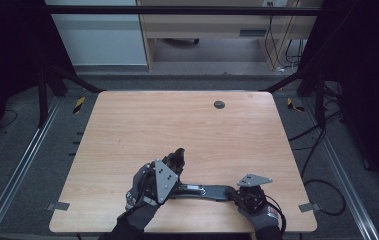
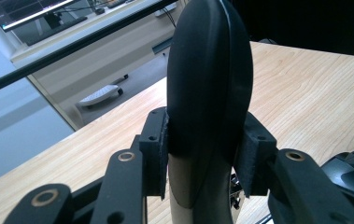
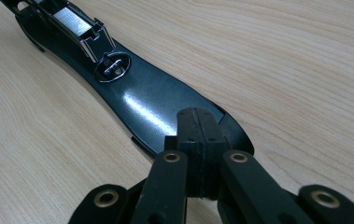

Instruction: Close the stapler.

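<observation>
Scene: a light wooden table (image 1: 142,125) with a round dark grommet (image 1: 219,104) near its far edge; grey carpet and metal rails lie around it.
Thing in hand: a large black stapler, swung open, near the front edge of the table.
Stapler base: the base (image 3: 151,102) lies flat on the table, running left to right between the two gloved hands; its metal staple channel (image 3: 79,25) and oval anvil plate (image 3: 112,66) face up.
Stapler top arm: the rounded black top arm (image 2: 209,88) is raised off the base and stands up at the left end, tilted away from the person.
Left hand-held gripper: the left hand-held gripper (image 2: 209,154) is clamped on the raised top arm, one pad pressed to each side of it, low on the arm.
Right hand-held gripper: the right hand-held gripper (image 3: 198,140) has its two pads pressed together with no gap, tips resting down on the glossy right end of the base.
Hands: both wear grey and black gloves and come in from the front edge; the left one (image 1: 144,187) sits at the hinge end, the right one (image 1: 254,200) at the other end.
</observation>
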{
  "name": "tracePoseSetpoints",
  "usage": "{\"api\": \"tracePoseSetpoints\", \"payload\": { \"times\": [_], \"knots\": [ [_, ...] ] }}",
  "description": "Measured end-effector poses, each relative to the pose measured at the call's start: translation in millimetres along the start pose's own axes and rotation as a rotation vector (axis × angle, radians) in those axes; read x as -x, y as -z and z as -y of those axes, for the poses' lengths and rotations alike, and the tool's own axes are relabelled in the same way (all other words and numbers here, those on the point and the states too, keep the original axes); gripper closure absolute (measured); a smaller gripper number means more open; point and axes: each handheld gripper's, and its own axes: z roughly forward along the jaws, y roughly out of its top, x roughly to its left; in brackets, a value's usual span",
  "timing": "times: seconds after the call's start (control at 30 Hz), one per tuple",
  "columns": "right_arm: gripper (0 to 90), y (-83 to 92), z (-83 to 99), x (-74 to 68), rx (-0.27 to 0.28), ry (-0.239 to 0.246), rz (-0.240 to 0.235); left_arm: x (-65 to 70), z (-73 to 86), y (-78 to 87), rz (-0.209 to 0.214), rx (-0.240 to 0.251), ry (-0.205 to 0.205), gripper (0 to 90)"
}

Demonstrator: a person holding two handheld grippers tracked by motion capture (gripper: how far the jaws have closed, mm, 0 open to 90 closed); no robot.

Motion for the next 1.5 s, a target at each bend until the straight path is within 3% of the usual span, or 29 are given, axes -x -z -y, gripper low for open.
{"api": "tracePoseSetpoints", "payload": {
  "times": [0.27,0.77,1.5],
  "knots": [
    [90.0,-0.5,-0.1,0.1,0.006,0.005,0.003,8.0,-2.0,-3.6,-0.005,-0.002,-0.033,59.9],
    [90.0,-0.3,0.0,-0.1,0.004,0.002,0.003,34.0,-5.6,-15.7,-0.026,-0.014,-0.132,59.2],
    [90.0,-0.7,0.7,1.7,0.014,0.006,0.005,52.5,-4.8,-24.5,-0.050,-0.018,-0.195,58.8]
  ]
}}
